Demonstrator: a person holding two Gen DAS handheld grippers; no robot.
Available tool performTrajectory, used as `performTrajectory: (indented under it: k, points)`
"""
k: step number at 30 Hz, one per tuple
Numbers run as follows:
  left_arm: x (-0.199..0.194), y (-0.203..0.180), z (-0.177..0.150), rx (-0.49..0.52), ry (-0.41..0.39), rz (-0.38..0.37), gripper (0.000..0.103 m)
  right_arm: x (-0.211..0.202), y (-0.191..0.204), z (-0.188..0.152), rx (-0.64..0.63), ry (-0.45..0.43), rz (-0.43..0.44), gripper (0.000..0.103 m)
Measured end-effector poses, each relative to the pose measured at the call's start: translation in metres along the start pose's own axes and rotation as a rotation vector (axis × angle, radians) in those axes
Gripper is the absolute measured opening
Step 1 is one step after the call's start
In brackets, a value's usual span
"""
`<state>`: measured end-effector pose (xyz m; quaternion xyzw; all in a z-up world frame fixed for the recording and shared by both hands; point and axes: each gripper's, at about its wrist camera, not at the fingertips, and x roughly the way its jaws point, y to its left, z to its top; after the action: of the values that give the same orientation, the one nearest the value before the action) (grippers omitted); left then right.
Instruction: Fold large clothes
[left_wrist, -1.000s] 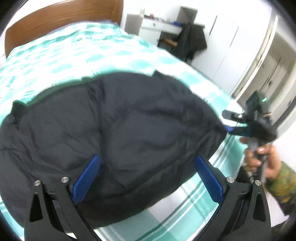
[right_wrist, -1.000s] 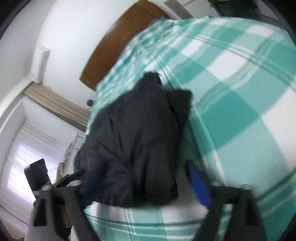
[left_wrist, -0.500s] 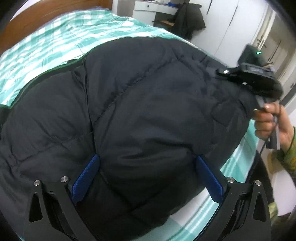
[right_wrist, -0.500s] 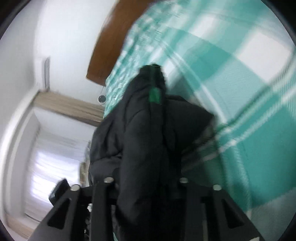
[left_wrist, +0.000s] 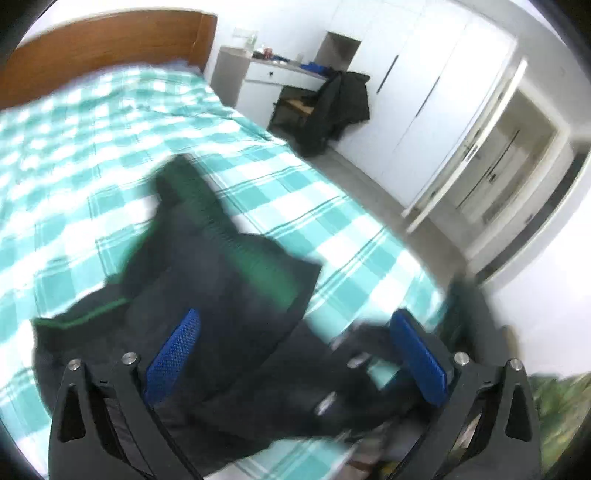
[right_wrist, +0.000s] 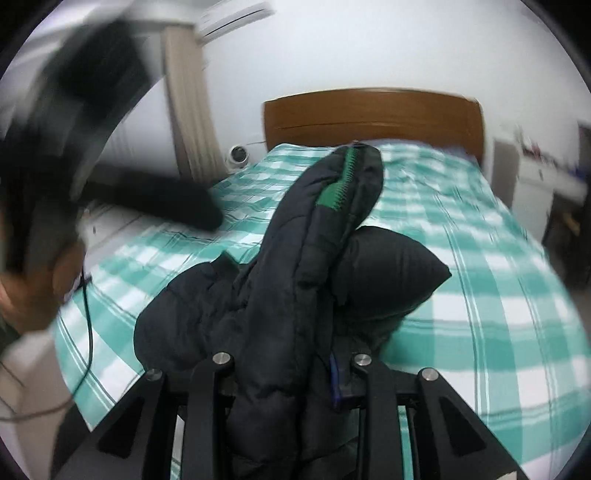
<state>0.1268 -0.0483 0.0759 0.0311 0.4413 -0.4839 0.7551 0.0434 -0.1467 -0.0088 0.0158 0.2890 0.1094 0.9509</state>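
Here our right gripper (right_wrist: 291, 373) pinches a fold of the dark puffer jacket (right_wrist: 295, 288) at frame centre on the checked bed (right_wrist: 498, 295). The left gripper (left_wrist: 295, 354) hangs wide open and empty, so we should catch the opposite edge and keep the fold level.

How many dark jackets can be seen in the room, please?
2. One puffer jacket lies on the bed, pinched by the right gripper. Another jacket hangs over the chair. Others may be hidden.

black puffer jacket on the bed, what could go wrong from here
The right gripper is shut on a thick fold of the black puffer jacket; the slick padding may slip out as it is carried over. The left gripper is open and holds nothing, so the rest of the jacket may drag and bunch on the checked bedspread. The jacket lies near the bed's edge and could slide off.
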Motion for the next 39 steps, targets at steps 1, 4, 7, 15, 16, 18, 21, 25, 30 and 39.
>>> performTrajectory:
  k: [1,4,7,15,16,18,21,25,30,39]
  points:
    - [-0.001,0.009,0.004,-0.016,0.008,0.032,0.102,0.003,0.011,-0.001,-0.029,-0.004,-0.013,0.029]
    - [0.0,0.032,0.012,-0.079,0.033,0.064,0.102,0.003,0.045,-0.015,-0.103,-0.065,-0.039,0.029]
    - [-0.007,0.048,0.004,-0.115,0.047,0.104,0.101,0.0,0.063,-0.038,-0.16,-0.134,-0.099,0.029]
    - [0.033,0.041,0.0,-0.067,0.189,0.119,0.102,0.012,0.104,-0.048,-0.381,-0.13,-0.209,0.029]
    - [0.041,0.04,-0.002,-0.067,0.21,0.136,0.102,0.016,0.108,-0.05,-0.414,-0.135,-0.221,0.029]
    - [0.057,0.043,-0.006,-0.079,0.247,0.196,0.1,0.018,0.111,-0.053,-0.454,-0.141,-0.242,0.029]
    - [0.063,0.053,-0.013,-0.108,0.26,0.259,0.043,0.02,0.103,-0.05,-0.43,-0.099,-0.218,0.037]
    - [0.04,0.081,-0.014,-0.158,0.224,0.267,0.029,-0.006,0.09,-0.041,-0.336,-0.049,0.012,0.081]
    - [0.001,0.135,-0.018,-0.138,0.201,0.394,0.03,-0.04,0.046,-0.029,-0.081,-0.033,0.235,0.081]
    - [-0.025,0.22,-0.056,-0.131,0.215,0.583,0.033,0.053,0.035,-0.012,-0.057,0.057,0.171,0.037]
